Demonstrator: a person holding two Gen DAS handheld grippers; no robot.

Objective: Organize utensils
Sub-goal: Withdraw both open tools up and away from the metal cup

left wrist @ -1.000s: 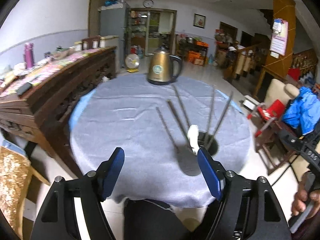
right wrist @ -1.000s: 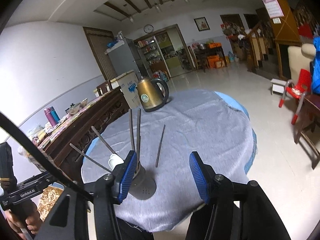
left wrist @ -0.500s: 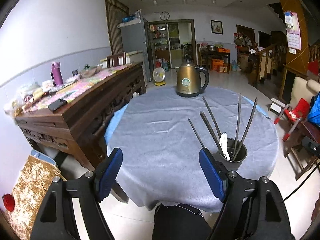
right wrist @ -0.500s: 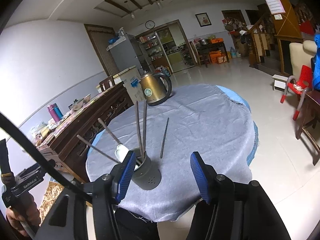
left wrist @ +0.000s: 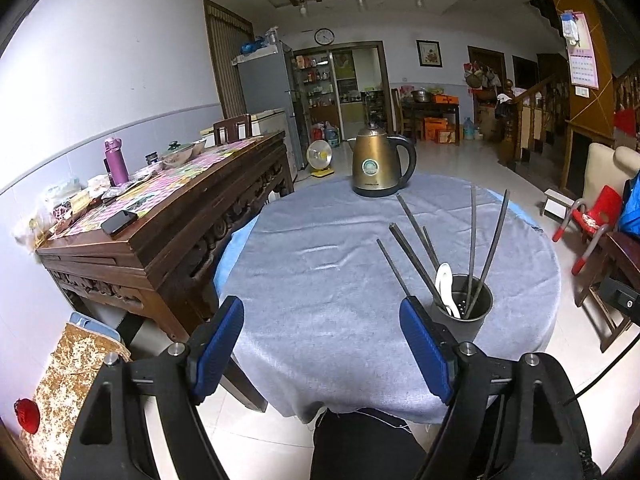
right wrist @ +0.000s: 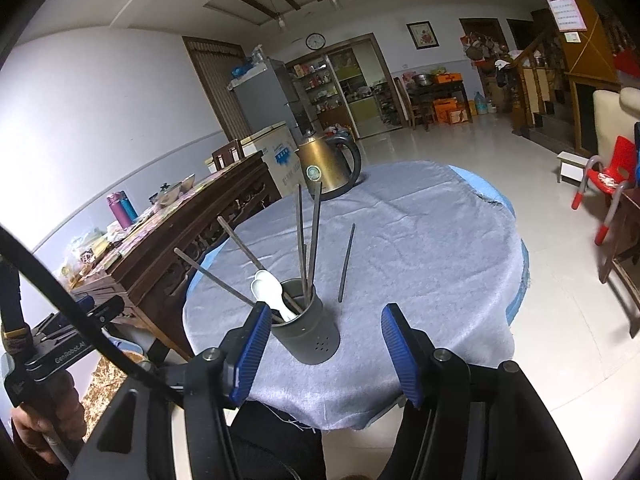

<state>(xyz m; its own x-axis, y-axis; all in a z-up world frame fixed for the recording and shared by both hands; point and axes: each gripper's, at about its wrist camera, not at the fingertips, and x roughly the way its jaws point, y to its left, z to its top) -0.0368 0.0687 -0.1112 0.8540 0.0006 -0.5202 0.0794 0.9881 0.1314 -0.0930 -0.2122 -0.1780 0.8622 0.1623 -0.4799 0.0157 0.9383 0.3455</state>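
Nearly done: chopsticks (right wrist: 306, 240) and a white spoon (right wrist: 270, 290) already stand in the grey holder (right wrist: 306, 332).
Left over: one chopstick (right wrist: 346, 263) lies on the grey cloth (right wrist: 420, 260), at the holder's 1 o'clock in the right wrist view, just beside it.
Left gripper (left wrist: 322, 348): blue pads apart, empty, short of the table edge.
Right gripper (right wrist: 322, 354): pads apart, empty, holder at its 11 o'clock.
Writing: "GenRobot.AI" on the left gripper's body; the kettle (left wrist: 380, 164) badge is unreadable.
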